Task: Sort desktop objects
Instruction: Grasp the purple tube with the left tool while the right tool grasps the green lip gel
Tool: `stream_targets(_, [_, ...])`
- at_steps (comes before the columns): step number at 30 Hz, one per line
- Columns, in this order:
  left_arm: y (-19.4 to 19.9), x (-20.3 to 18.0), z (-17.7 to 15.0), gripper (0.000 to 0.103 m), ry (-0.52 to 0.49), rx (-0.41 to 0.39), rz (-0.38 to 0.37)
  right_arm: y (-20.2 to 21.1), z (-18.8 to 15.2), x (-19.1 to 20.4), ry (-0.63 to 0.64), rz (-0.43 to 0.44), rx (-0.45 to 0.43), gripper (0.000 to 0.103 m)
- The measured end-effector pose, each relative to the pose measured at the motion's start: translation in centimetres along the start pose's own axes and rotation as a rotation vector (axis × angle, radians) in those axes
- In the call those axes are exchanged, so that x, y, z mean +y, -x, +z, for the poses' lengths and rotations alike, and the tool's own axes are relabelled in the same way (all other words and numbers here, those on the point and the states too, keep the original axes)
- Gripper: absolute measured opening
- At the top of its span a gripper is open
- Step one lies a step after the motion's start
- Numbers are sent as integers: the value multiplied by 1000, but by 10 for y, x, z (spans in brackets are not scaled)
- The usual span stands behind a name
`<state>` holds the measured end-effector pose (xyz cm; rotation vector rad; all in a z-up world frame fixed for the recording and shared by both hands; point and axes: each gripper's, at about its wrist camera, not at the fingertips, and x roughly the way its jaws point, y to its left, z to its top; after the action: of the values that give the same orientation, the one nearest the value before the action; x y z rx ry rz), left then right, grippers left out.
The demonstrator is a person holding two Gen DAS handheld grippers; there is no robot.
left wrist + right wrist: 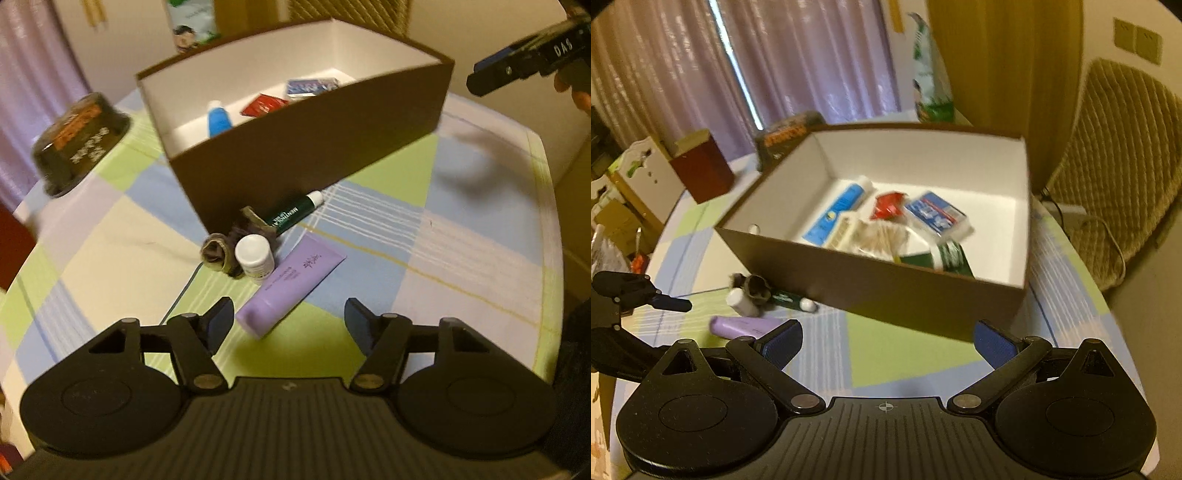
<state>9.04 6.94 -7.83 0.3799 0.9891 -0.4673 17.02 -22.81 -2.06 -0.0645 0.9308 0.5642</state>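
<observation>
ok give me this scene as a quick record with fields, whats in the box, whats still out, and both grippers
surface: table with checked cloth
container: brown box, open top, white inside
in box: blue tube, red packet, blue and white pack, other items too blurred to name
still out, beside the box: purple tube, green tube, small white-capped bottle, dark scrunchie
left gripper: open, empty, aimed at the purple tube
right gripper: open, empty, facing the box
elsewhere: dark bowl at table edge

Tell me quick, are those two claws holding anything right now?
Left gripper: open, holding nothing, above the purple tube.
Right gripper: open, holding nothing, facing the box.
</observation>
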Motion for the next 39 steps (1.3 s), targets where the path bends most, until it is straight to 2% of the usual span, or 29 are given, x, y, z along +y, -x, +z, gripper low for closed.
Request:
stream_targets(4, [-25,3,4,61,-65,48,-28,-7,-7,-8,-47,-23,28,101])
stream_targets(7, [-42,8,6,54,-94,81,-50,-12,-13,-14,-82,-40,48,101])
stream_targets(9, [-53,11,7,40,-105,102,-62,-15,-16,-18,-105,-51,62,101])
stream_targets(12, [-62,13,5,26,-98,120,-85,-17,-20,-22,-135,-58,79,101])
stream_targets(20, [-42,9,-26,26,-64,146,-179,-32,-32,-9,-121,-21,134,101])
stream_targets(23, [-42,11,-31,36,-16,136,-168,-42,-34,6,-88,8,152,101])
stream_targets(25, [-44,9,-31,34,-6,127,-155,-50,-34,21,-56,23,154,101])
stream_targets(26, [-43,7,-32,26,-7,119,-152,-52,-34,27,-37,31,152,101])
stream_targets(30, [-32,10,-46,26,28,123,-150,-65,-35,55,42,66,137,101])
stream_targets(34, [-14,25,-74,26,108,147,-98,-83,-37,84,153,140,96,101])
stream_targets(35, [-10,30,-81,26,135,154,-81,-88,-37,91,195,149,72,98])
stream_targets(36, [-6,35,-88,26,166,160,-61,-94,-38,98,239,157,50,90])
stream_targets(37, [-2,41,-94,26,195,163,-47,-101,-38,105,295,164,47,66])
stream_targets(38, [2,46,-99,26,220,165,-38,-108,-39,111,352,171,43,57])
stream_targets(39, [4,49,-103,26,245,164,-27,-116,-39,118,408,177,40,57])
